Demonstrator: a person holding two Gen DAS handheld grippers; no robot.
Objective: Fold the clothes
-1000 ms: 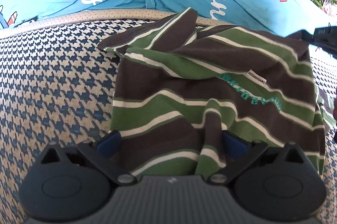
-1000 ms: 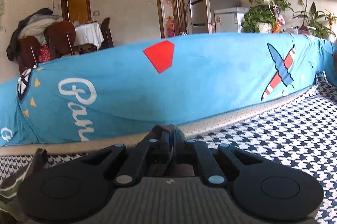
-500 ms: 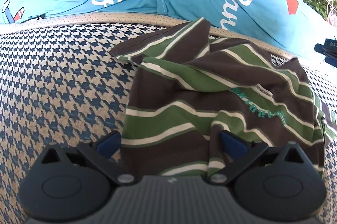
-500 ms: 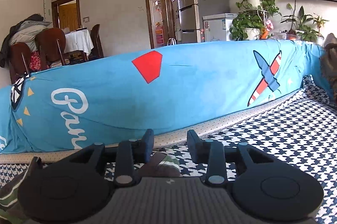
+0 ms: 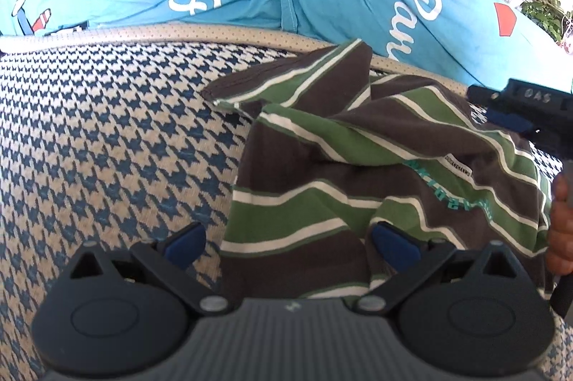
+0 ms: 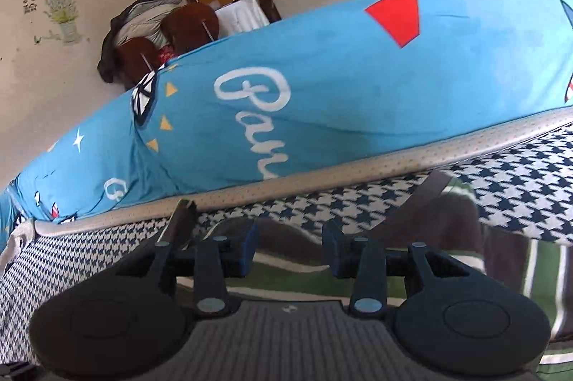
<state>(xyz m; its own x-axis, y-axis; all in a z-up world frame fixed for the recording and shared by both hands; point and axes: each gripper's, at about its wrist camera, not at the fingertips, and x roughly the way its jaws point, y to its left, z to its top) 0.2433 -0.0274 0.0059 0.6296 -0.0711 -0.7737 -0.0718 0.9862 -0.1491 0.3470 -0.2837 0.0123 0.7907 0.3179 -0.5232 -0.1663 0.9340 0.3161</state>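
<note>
A brown shirt with green and white stripes (image 5: 358, 166) lies crumpled on the houndstooth couch seat (image 5: 107, 130). My left gripper (image 5: 290, 241) stands open over the shirt's near hem, with cloth lying between its blue pads. In the left wrist view the right gripper (image 5: 515, 115) reaches in at the shirt's far right edge, with a hand (image 5: 560, 219) below it. My right gripper (image 6: 290, 252) is open just above the same shirt (image 6: 447, 248), and nothing is clamped between its fingers.
A blue cover with white script and a red shape (image 6: 358, 87) drapes the couch back behind the seat. A beige piped edge (image 5: 179, 35) runs along the seat's rear. Chairs, a fridge and plants stand in the room beyond.
The right gripper, shut a second ago, has opened and swung left and down over the shirt. The left gripper stayed open and shifted left, so the shirt sits further right.
</note>
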